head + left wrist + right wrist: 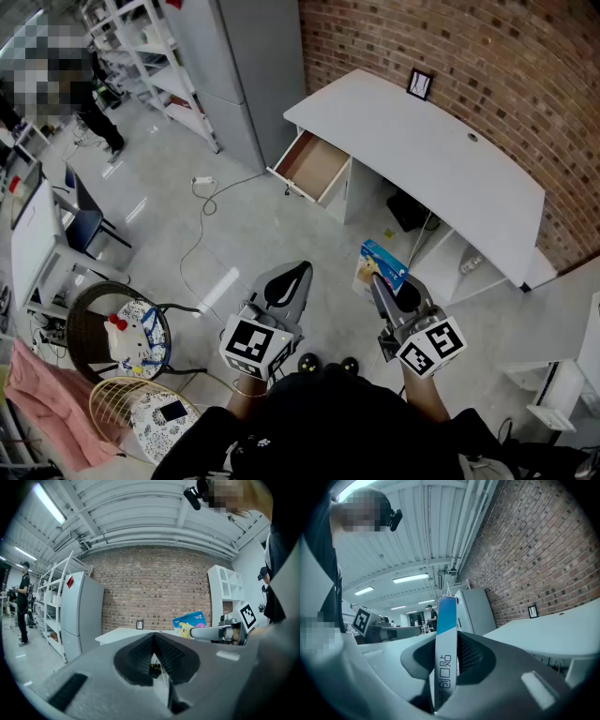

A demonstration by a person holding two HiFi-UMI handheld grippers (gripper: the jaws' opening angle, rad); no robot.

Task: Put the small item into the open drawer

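Note:
My right gripper (379, 280) is shut on a flat blue and white packet (382, 264), which stands up out of its jaws. In the right gripper view the packet (445, 654) is edge-on between the two pads of the right gripper (446, 644). The left gripper (292, 275) is shut with nothing in it, and the left gripper view shows the jaw tips of that left gripper (153, 640) meeting. Both grippers hang over the floor in front of me. The open drawer (312, 166) sticks out of the left end of a white desk (441, 159), well ahead of both grippers, and its inside is bare wood.
A brick wall (487, 66) backs the desk, with a small picture frame (419, 83) on the desktop. A tall grey cabinet (239, 66) and white shelving (150, 47) stand left of the drawer. A cable (202, 225) trails across the floor. Wicker chairs (117, 337) sit at my lower left.

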